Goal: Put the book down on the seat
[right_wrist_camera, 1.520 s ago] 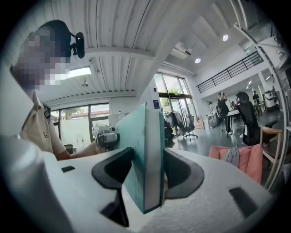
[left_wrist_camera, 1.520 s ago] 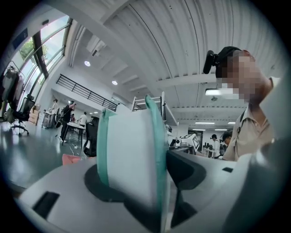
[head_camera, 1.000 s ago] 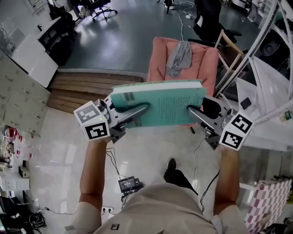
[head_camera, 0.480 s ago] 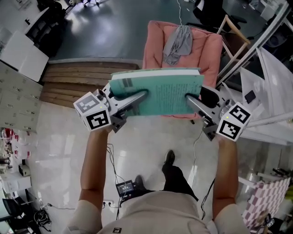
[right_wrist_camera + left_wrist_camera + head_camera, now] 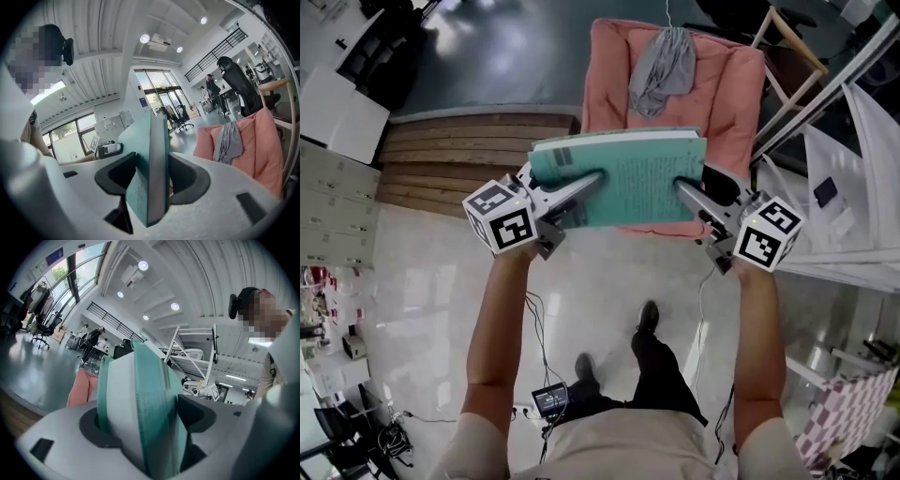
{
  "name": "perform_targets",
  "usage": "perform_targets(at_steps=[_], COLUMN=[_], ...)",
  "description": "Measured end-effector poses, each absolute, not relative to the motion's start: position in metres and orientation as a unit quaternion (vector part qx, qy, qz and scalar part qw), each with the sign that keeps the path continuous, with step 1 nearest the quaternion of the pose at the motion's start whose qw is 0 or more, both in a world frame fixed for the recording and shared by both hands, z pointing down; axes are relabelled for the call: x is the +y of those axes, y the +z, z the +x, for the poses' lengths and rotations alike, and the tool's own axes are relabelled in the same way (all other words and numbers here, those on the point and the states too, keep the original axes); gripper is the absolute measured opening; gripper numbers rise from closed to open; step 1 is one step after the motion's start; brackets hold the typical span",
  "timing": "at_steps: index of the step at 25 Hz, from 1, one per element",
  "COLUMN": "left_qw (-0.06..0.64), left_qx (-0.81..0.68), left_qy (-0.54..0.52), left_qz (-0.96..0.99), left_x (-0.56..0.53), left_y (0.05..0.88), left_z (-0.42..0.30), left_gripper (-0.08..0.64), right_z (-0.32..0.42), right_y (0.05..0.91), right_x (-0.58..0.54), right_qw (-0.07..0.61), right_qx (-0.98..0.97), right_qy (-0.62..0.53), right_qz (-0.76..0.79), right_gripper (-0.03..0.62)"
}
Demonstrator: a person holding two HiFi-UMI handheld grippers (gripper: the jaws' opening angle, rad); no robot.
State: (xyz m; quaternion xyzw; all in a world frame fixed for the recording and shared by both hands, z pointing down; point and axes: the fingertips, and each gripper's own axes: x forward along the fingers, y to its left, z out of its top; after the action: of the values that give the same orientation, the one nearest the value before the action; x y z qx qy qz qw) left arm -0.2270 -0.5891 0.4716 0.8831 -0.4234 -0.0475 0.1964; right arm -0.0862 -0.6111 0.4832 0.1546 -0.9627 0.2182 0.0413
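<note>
Two grips hold the book (image 5: 633,178): right gripper (image 5: 689,192) clenched, left gripper (image 5: 581,185) clenched though its jaws have just been opening, so I risk dropping it short of the seat (image 5: 736,94) ahead.

Bright even light, fisheye-warped edges

A: How much of the seat (image 5: 731,103) shows in the head view?
B: Only its far part. The book (image 5: 628,173) covers the near part, so whether they touch is hidden.
A: And the grippers?
B: On the left gripper (image 5: 595,178) and the right gripper (image 5: 682,187) only 1 jaw each shows, on the cover; the other lies under the book. The left jaws have just been opening, the book between them.
A: The cover's print?
B: Too small to read. In the left gripper view the book's pages are blurred.
</note>
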Motion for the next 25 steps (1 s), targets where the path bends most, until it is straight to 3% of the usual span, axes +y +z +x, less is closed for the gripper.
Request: perform_targets(at_steps=[25], left_qw=[0.348], left_qx=[-0.448], left_qy=[-0.003], left_qz=[0.824], left_x=[-0.679], left_y=[0.752], left_z=[-0.178], left_gripper=[0.377], right_z=[-0.024], right_y=[0.751], right_x=[-0.693], right_qw=[0.038], right_qx=[-0.91], right_qy=[0.354], right_qz=[0.213], right_gripper=[0.201])
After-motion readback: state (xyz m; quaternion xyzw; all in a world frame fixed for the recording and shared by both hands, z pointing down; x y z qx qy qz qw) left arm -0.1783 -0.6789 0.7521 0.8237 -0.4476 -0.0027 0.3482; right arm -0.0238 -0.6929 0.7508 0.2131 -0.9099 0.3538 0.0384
